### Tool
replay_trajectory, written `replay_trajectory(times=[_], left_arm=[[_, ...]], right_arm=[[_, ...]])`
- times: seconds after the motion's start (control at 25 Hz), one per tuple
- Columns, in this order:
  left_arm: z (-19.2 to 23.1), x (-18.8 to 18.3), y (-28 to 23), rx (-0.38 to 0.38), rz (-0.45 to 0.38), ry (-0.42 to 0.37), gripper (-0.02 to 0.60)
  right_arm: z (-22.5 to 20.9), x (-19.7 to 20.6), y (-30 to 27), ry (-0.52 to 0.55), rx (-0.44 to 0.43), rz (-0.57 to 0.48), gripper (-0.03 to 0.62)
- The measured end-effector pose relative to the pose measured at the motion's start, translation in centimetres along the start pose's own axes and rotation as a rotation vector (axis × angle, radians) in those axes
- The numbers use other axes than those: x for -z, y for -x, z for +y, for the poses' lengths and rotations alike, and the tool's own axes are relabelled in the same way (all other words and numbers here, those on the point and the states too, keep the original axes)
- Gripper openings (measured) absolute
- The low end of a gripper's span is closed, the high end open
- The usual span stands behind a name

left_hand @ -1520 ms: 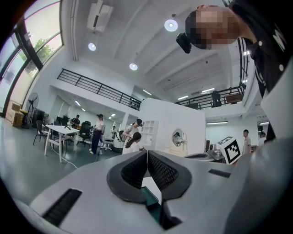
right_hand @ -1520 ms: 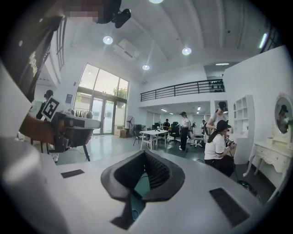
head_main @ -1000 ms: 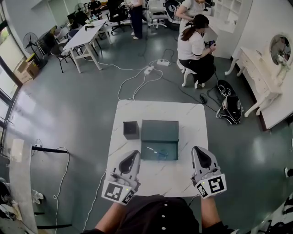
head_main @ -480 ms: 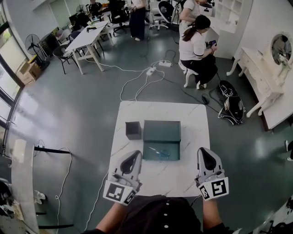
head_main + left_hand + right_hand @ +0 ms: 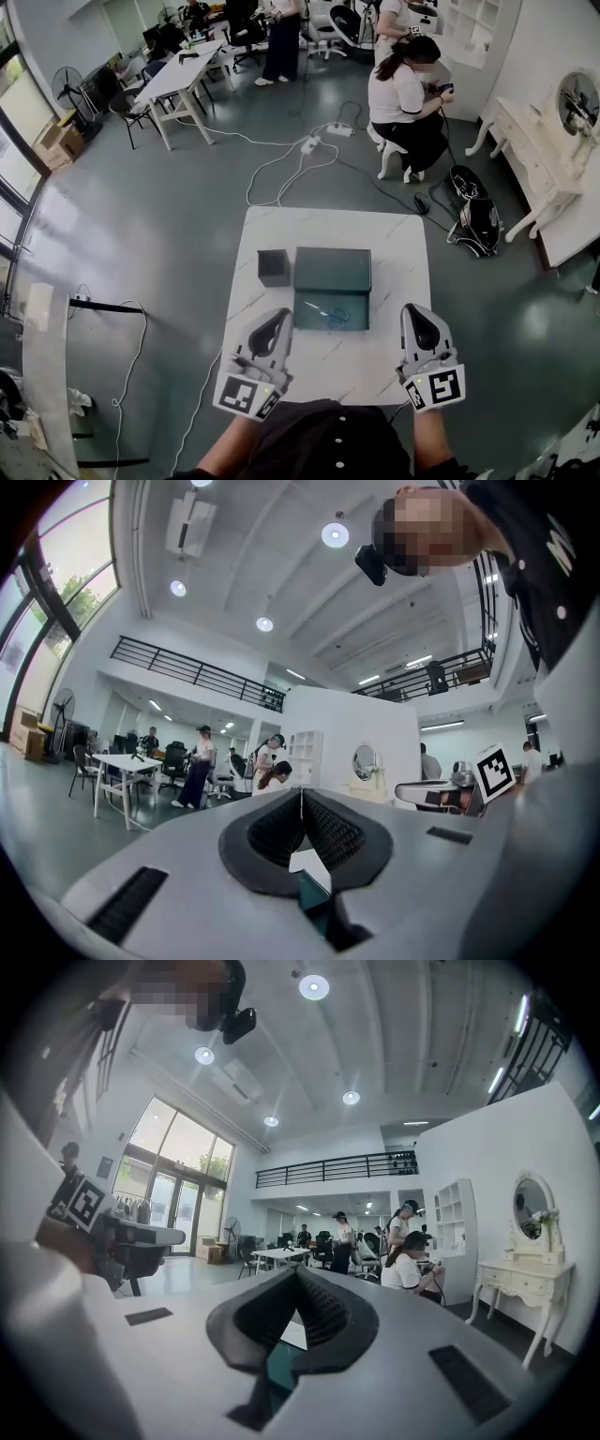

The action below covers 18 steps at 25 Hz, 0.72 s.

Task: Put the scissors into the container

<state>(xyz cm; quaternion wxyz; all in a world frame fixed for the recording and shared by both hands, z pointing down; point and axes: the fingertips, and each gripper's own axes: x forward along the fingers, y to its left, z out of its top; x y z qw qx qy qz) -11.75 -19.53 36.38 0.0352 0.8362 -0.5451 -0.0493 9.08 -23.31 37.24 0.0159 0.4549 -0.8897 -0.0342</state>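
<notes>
The left white gripper [image 5: 278, 316] is shut and empty. A small dark square cup [image 5: 273, 267] stands at its twelve o'clock. Thin scissors [image 5: 323, 314] lie in the dark green flat box [image 5: 333, 267], at the cup's four o'clock. The right white gripper [image 5: 413, 311] is shut, empty.

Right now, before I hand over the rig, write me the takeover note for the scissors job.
Left gripper: shut, empty, over the near part of the table.
Right gripper: shut, empty, also over the near part.
Scissors: lying in the open near half of the green case, mid-table.
Small dark container: just left of the case's far half.
Done: nothing gripped yet.
Left: grasp the scissors and put them, probably, into the dark container.
</notes>
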Motion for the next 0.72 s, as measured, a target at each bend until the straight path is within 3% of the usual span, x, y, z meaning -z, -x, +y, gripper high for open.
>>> replay_trajectory(times=[0.72], left_arm=[[0.42, 0.53, 0.14, -0.005, 0.004, 0.004, 0.028]], right_arm=[[1.04, 0.30, -0.95, 0.036, -0.025, 0.008, 0.012]])
